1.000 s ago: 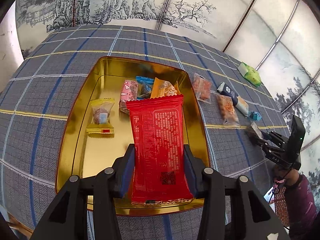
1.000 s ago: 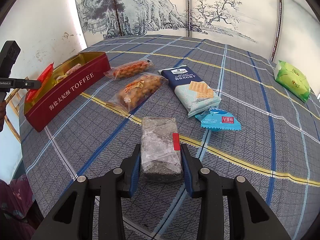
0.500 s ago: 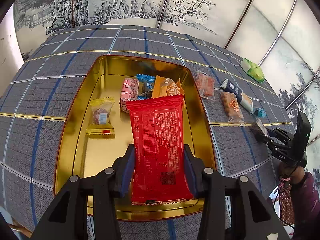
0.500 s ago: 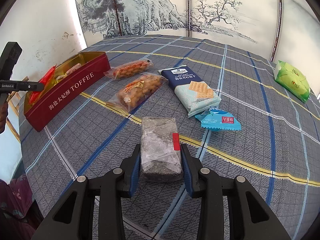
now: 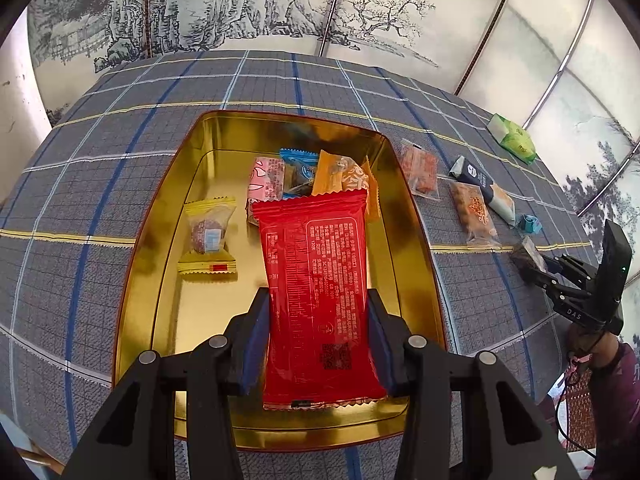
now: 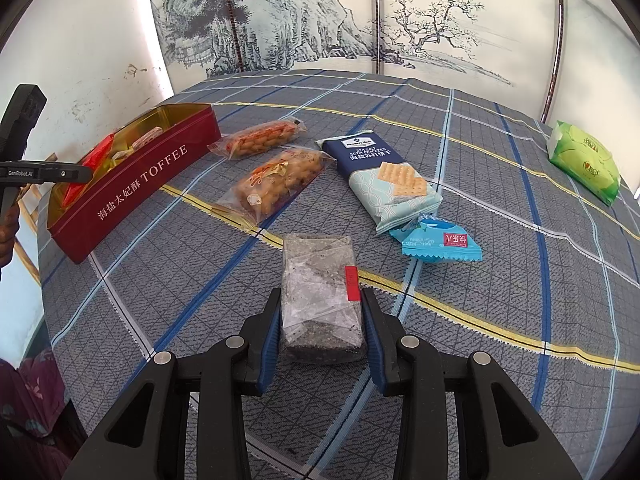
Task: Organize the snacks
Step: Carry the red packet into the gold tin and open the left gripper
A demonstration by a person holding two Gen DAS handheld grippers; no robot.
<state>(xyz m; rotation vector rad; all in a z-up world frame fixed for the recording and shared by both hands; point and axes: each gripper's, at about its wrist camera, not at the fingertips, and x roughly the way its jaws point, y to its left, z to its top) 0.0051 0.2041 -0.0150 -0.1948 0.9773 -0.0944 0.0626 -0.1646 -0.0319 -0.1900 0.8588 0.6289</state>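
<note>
Snacks are what we are sorting into the gold-lined tin [image 5: 160,240], and from the left wrist camera we see our left gripper [image 5: 316,344] pinching a red packet [image 5: 316,280] by its two long sides, holding it over the tin's near right part. Four small sweets already sit toward the tin's far end: a yellow-wrapped one [image 5: 208,236] near the left wall, and pink [image 5: 266,180], blue [image 5: 298,166] and orange [image 5: 344,176] ones against the right wall. We judge this step to be the drop: the next move calls for lowering the packet toward the bare floor at the near end and spreading the fingers, keeping it off the rim. From the right wrist camera, our right gripper [image 6: 322,328] is pressed against both sides of a clear-wrapped dark bar [image 6: 320,300], just off the tablecloth [image 6: 520,280] or touching it, we cannot tell which, near its front edge, well apart from the tin. Two bags of nuts [image 6: 276,182], a cracker pack [image 6: 384,176], a small blue packet [image 6: 440,242] and a green pack [image 6: 584,160] lie further back. Next this bar needs carrying left to the tin once the red packet is clear.
</note>
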